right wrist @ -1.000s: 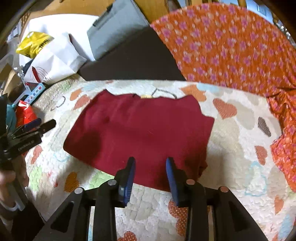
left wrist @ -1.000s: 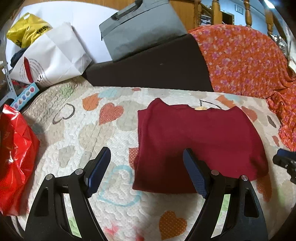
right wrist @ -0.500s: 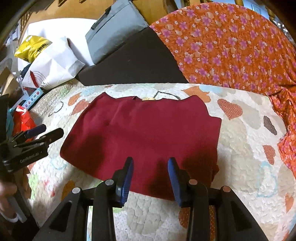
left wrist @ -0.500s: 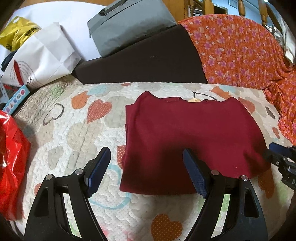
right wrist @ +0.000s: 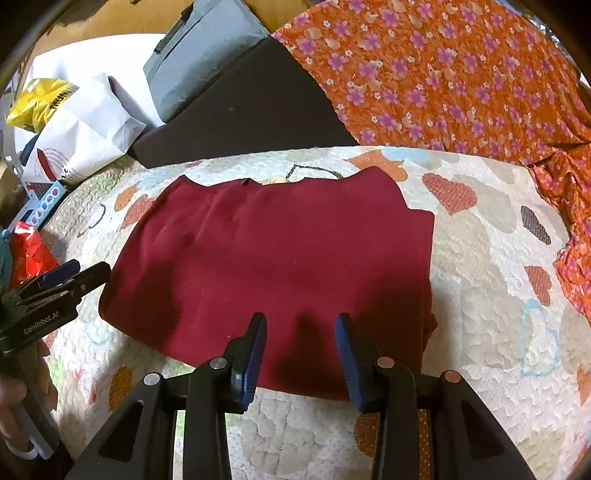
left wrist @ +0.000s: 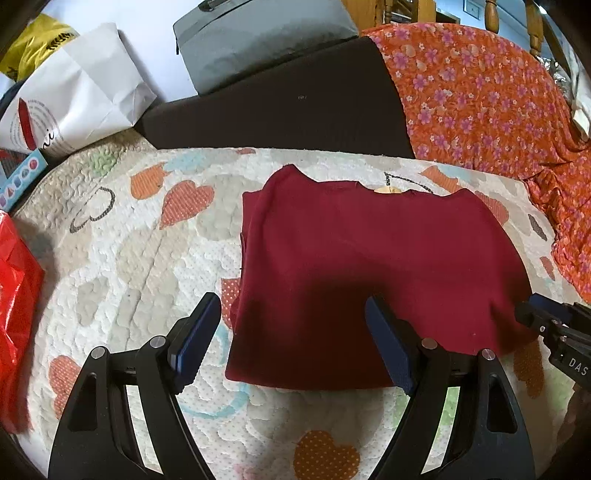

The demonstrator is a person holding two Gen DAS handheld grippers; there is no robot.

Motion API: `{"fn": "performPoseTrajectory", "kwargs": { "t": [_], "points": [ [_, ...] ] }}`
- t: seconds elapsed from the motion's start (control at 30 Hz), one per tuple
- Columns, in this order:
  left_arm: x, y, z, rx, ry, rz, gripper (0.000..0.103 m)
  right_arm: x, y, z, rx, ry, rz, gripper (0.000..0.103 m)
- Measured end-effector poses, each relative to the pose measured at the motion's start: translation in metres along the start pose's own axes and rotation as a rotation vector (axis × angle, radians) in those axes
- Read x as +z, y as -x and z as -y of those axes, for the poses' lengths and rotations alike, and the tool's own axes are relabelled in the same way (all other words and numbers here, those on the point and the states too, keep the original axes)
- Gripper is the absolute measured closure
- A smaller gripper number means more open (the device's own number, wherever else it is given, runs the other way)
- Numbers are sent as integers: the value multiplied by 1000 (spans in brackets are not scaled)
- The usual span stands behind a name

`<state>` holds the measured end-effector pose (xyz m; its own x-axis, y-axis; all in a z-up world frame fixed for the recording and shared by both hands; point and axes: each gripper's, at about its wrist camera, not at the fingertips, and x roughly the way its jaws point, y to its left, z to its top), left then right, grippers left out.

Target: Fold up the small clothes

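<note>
A dark red garment (left wrist: 369, 269) lies flat and partly folded on the heart-patterned quilt (left wrist: 122, 258); it also shows in the right wrist view (right wrist: 280, 258). My left gripper (left wrist: 291, 332) is wide open and empty, hovering over the garment's near left corner. My right gripper (right wrist: 301, 343) is open and empty, just above the garment's near edge. The right gripper's tip shows at the right of the left wrist view (left wrist: 546, 321). The left gripper shows at the left of the right wrist view (right wrist: 55, 291).
A red plastic bag (left wrist: 14, 314) lies at the quilt's left edge. A white paper bag (left wrist: 74, 99), a yellow bag (left wrist: 33, 44) and a grey case (left wrist: 258, 33) stand behind. A dark cushion (left wrist: 280, 107) and an orange floral cloth (left wrist: 480, 99) border the back and right.
Both grippers have moved closer to the garment's near edge. The right gripper's jaws have opened a little wider. The garment has not moved.
</note>
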<state>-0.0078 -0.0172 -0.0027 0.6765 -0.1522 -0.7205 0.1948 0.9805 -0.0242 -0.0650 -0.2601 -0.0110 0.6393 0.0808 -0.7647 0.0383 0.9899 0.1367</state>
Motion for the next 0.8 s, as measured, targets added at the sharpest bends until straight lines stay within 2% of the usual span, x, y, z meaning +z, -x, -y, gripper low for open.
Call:
{"fn": "performPoseTrajectory", "kwargs": {
  "t": [0.53,0.8],
  "points": [
    [-1,-8,-4,0,8,-24,22,0,-8,7,-13,-17,-20,66],
    [-2,-16,-4,31,-1,-43,22,-2,-11,9,-5,-35,-27,66]
  ]
}}
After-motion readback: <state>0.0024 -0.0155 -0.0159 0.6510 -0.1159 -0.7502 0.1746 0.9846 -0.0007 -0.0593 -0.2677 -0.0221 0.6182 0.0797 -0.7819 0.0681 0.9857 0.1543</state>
